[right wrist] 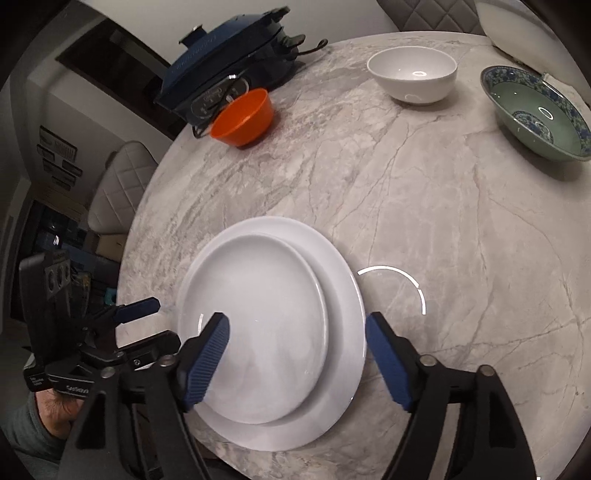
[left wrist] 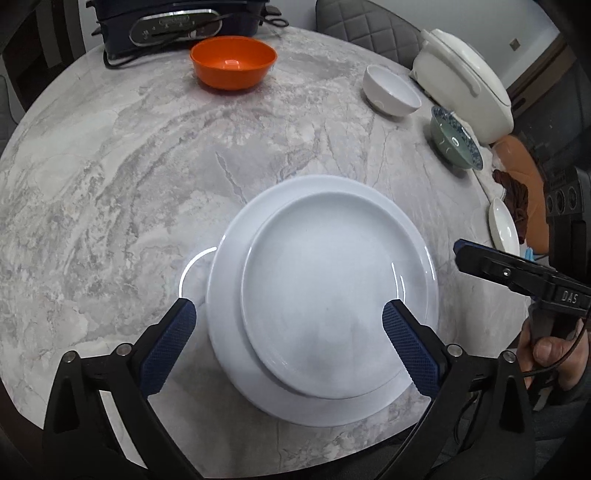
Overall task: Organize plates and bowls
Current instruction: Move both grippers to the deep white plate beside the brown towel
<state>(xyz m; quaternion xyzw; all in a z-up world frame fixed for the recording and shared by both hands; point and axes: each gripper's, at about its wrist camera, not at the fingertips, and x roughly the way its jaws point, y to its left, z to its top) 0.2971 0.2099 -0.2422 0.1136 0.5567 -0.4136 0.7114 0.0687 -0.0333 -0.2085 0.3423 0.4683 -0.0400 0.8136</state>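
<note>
Both claws are hovering wide, holding nothing: I'm seeing left gripper [left wrist: 290, 321] and right gripper [right wrist: 297, 334] spread over the stacked plates. Small plate [left wrist: 325, 295] is sitting off-centre on large plate [left wrist: 229, 332]. Beyond the fingertips, orange bowl [left wrist: 233, 62], white bowl [left wrist: 391, 90] and green patterned bowl [left wrist: 456, 138] are standing empty on marble table [left wrist: 110, 184].

hand-held gripper [left wrist: 289, 325]: black frame | blue ribbed pads | silver screws | grey sleeve [right wrist: 22, 424]

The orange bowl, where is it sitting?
The orange bowl sits at the far side of the marble table, right in front of the dark blue cooker, left of the white bowl.
</note>
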